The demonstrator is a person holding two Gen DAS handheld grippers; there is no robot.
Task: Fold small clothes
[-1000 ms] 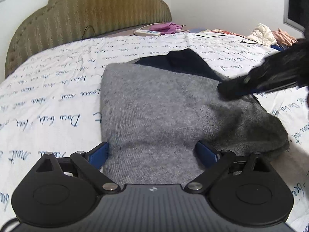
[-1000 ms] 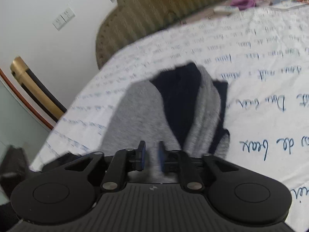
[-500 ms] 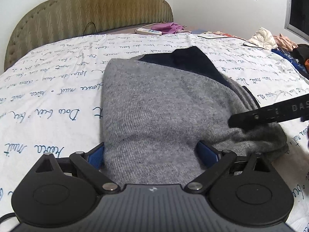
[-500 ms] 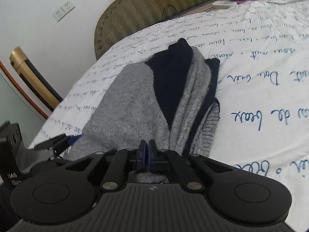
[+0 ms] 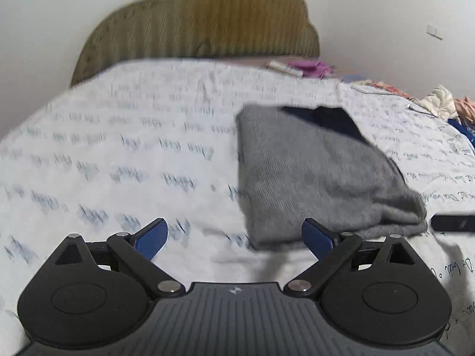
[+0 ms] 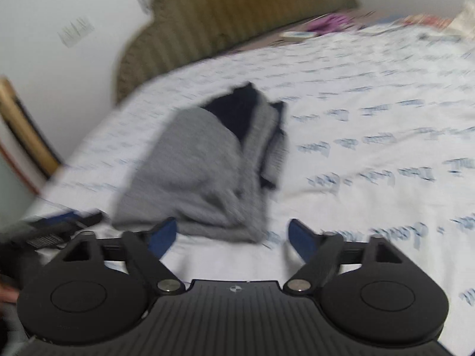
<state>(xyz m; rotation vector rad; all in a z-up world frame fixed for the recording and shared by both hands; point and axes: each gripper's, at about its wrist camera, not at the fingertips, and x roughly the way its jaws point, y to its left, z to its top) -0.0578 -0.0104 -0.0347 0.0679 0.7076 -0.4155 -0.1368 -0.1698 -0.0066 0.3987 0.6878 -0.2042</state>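
A white bedsheet (image 5: pixel 118 154) printed with blue script covers the bed, backed by an olive scalloped headboard (image 5: pixel 207 20). Beyond lie a purple item (image 5: pixel 308 66), possibly cloth, and heaped clothes (image 5: pixel 442 103).

The folded sweater (image 5: pixel 320 175) lies on the bed sheet (image 5: pixel 118 154), ahead and to the right of the left gripper (image 5: pixel 234 237), its near edge just beyond that gripper's right finger. From the right gripper (image 6: pixel 231 234), the sweater (image 6: pixel 202 172) lies ahead and to the left, with bare sheet (image 6: pixel 371 136) to the right. The headboard (image 5: pixel 202 26) stands behind the bed. A heap of clothes (image 5: pixel 445 103) sits far right on the bed, beyond the sweater.
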